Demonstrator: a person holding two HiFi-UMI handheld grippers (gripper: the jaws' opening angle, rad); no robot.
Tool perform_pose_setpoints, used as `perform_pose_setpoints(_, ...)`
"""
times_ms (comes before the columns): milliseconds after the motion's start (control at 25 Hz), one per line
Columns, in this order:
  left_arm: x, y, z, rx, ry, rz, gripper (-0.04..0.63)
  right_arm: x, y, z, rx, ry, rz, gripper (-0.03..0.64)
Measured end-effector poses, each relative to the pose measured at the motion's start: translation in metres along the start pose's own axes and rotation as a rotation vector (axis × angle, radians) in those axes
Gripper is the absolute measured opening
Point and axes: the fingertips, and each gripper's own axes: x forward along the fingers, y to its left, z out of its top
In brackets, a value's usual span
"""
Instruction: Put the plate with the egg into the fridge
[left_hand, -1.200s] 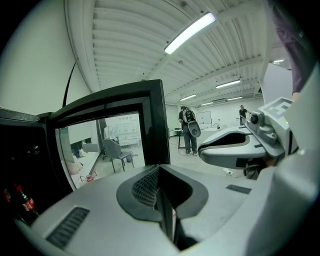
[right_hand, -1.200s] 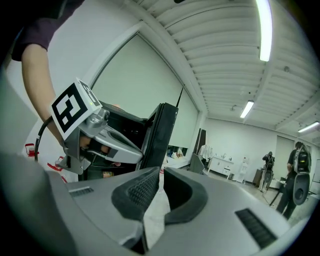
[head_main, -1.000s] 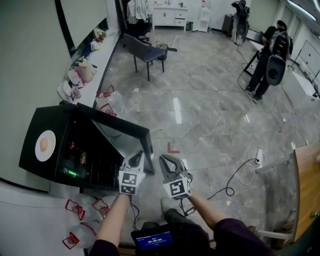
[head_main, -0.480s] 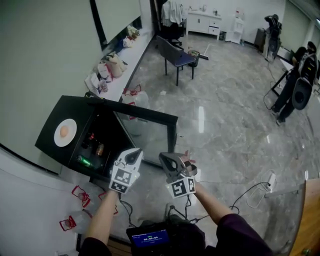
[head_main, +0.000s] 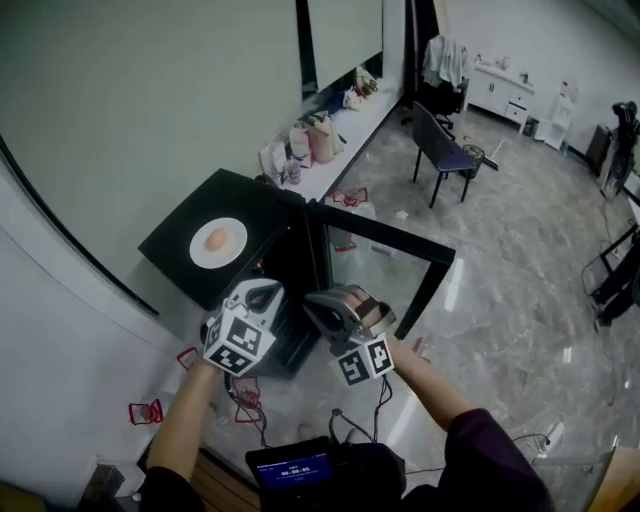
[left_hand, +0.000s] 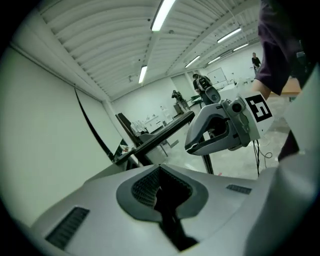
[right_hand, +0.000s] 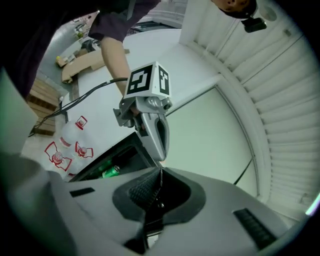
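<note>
A white plate with a brown egg lies on top of the black mini fridge. The fridge's glass door stands open to the right. Both grippers are held side by side below the fridge front, apart from the plate. My left gripper is shut and empty, and so is my right gripper. In the left gripper view the shut jaws face the right gripper. The right gripper view shows its shut jaws, the left gripper and a green can inside the fridge.
Water bottles with red labels lie on the floor by the fridge. Bags line the ledge along the wall, and a dark chair stands beyond. A recording device with cables hangs below my arms.
Both grippers have risen and the head view has swung, so the fridge and plate now sit nearer the middle. The right gripper has rolled. Neither holds anything.
</note>
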Motion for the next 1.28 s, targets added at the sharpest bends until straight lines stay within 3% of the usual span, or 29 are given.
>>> perform_pose_setpoints(200,-0.028,0.099,-0.058,-0.025,0.14,0.101,0.008,0.077,0.0,0.021,-0.121,-0.025,0.105,0.017)
perform_pose_setpoints(400,-0.033,0.158,-0.089,-0.048,0.256,0.103,0.009,0.126,0.001,0.035,-0.308,-0.049,0.196,0.017)
perform_pose_setpoints(520,-0.023,0.176,-0.1,-0.05,0.296,0.056,0.009,0.152,0.006,0.03,-0.368,-0.043,0.271,0.017)
perform_pose_setpoints(720,-0.012,0.195,-0.115,-0.098,0.378,-0.033,0.011,0.177,0.001,0.017,-0.374,-0.011,0.408,0.018)
perform_pose_setpoints(800,-0.008,0.205,-0.124,-0.13,0.422,-0.066,0.056,0.183,-0.002,0.013,-0.402,-0.016,0.436,0.021)
perform_pose_setpoints(960,0.0,0.226,-0.145,-0.243,0.496,-0.152,0.111,0.187,-0.007,0.009,-0.433,-0.032,0.497,0.06)
perform_pose_setpoints(1160,0.009,0.232,-0.166,-0.442,0.564,-0.293,0.114,0.177,-0.007,0.009,-0.467,-0.049,0.547,0.073)
perform_pose_setpoints(1280,0.016,0.23,-0.174,-0.499,0.579,-0.346,0.114,0.175,0.0,0.004,-0.484,-0.042,0.582,0.089)
